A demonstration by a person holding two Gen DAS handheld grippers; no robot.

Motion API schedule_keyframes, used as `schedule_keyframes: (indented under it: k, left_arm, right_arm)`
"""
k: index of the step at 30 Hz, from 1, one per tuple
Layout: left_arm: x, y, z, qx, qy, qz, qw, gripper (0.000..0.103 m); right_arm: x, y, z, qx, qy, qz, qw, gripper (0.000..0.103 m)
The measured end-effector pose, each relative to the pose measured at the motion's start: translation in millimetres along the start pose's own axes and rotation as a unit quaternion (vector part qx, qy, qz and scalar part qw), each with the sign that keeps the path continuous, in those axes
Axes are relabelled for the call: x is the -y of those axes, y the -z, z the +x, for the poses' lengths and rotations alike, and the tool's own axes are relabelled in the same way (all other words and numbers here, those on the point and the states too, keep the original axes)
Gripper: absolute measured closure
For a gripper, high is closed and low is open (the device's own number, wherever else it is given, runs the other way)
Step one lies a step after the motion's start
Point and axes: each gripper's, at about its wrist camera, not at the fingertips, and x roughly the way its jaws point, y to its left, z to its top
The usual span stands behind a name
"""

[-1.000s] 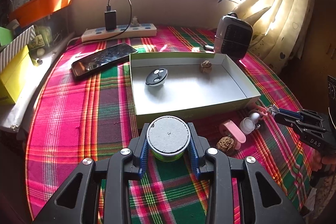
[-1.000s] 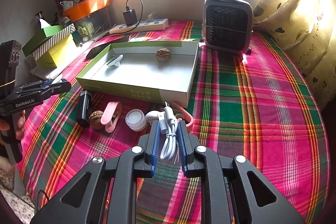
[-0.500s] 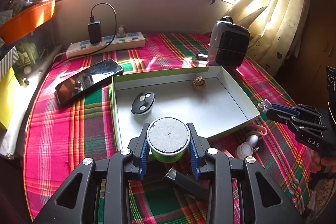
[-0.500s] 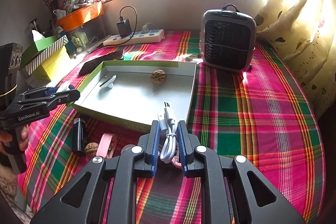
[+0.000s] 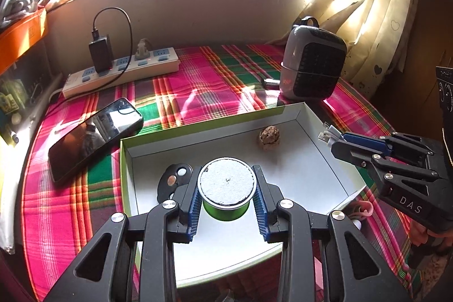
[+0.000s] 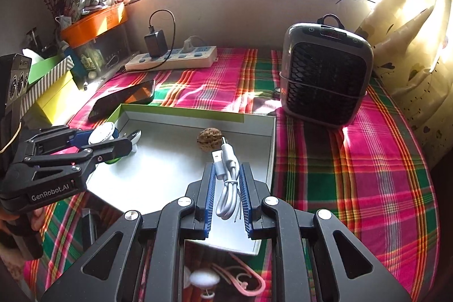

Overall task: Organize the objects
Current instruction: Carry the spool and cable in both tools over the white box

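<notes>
— What is the left tool (image 5: 226, 200) gripping?
— A green tin (image 5: 226, 196), over the open box (image 5: 124, 160).
— And the right tool (image 6: 228, 194)?
— It is pinching a white cable (image 6: 226, 183); its view alone is showing the pink strap (image 6: 249, 282) at the bottom.

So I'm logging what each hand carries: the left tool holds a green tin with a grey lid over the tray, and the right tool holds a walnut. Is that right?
Not quite. The right tool holds a coiled white USB cable, as the right wrist view shows; the walnut lies loose in the tray. The left tool does hold the green tin over the tray.
</notes>
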Motion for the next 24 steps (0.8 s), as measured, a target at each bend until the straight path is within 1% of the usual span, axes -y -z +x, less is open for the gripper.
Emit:
schedule_keyframes:
  k: [4,12,22,24]
  left_arm:
    - [-0.5,-7.0,18.4,-0.010,0.008,-0.006,0.9999,0.072]
    - [-2.5,-15.0,44.7,-0.021,0.000,-0.017,0.9996,0.072]
    - [-2.3,-21.5,61.6,-0.027,-0.001,-0.014,0.9995,0.072]
    - [-1.8,-21.6,64.9,-0.030,-0.006,-0.013,0.9994,0.072]
  right_arm:
    - [1.1,-7.8,15.5,-0.008,0.008,0.004,1.000,0.085]
    - [3.2,-15.5,40.5,-0.025,0.026,0.002,0.999,0.085]
    - [6.5,-16.4,56.2,-0.038,0.022,0.009,0.999,0.085]
    - [6.5,-16.0,59.0,-0.040,0.021,0.009,0.999,0.085]
